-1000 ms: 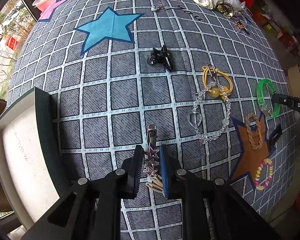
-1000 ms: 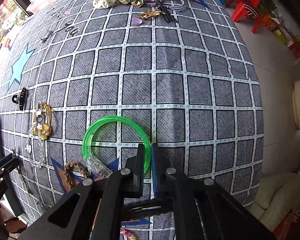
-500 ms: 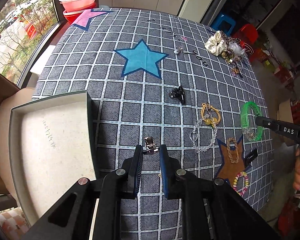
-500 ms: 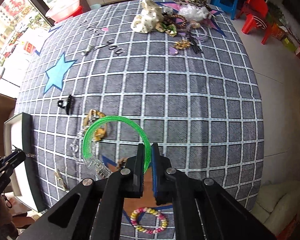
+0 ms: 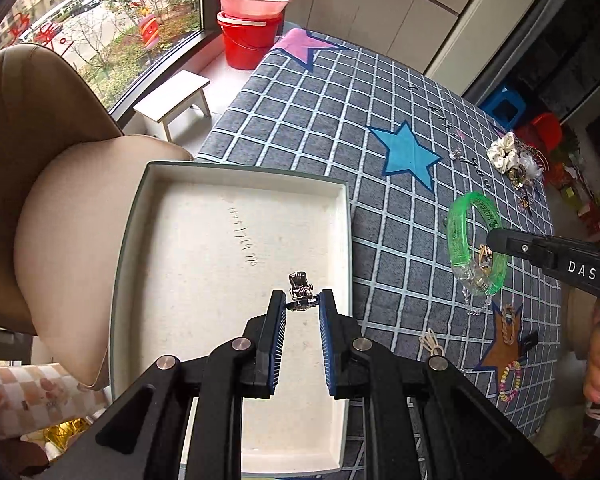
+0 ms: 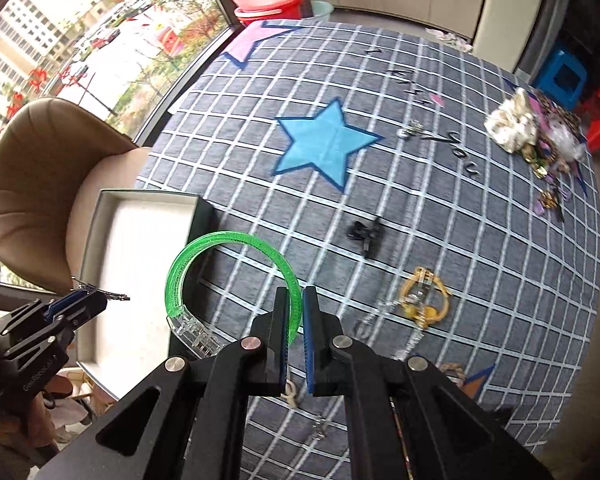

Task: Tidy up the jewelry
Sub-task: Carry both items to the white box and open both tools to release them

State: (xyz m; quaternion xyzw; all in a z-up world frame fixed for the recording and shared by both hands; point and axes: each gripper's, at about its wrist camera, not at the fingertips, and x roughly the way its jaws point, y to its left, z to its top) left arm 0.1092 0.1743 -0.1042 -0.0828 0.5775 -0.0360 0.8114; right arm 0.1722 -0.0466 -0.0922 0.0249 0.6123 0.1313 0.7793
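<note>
- Both grippers have risen off the tablecloth [image 5: 308, 120] since a second ago; the left one, which then pinched the clip low over the cloth, now hangs over the tray, and the right one has lifted the bangle clear.
- Nearest in the left wrist view, the left gripper [image 5: 303, 306] pinches a small metal hair clip [image 5: 300, 285] between its fingertips, with the clip's silver head poking up past them over the white floor of the open tray [image 5: 236, 176].
- Step in hand, as I judge it: dropping the clip into the tray. The next move calls for lowering a little and spreading the jaws while well inside the rim.
- Right gripper [image 6: 296, 312] is pressed together on the green bangle [image 6: 228, 240], held in the air between the tray and the cloth; its clear clasp end hangs to the left.
- That bangle looks next in line for the tray, so the right side should wait until the left has cleared.
- Farther out on the cloth lie a black claw clip [image 6: 366, 234], a yellow hair tie [image 6: 422, 296] and, at the far edge, a pile with a cream scrunchie [image 6: 510, 128].
</note>
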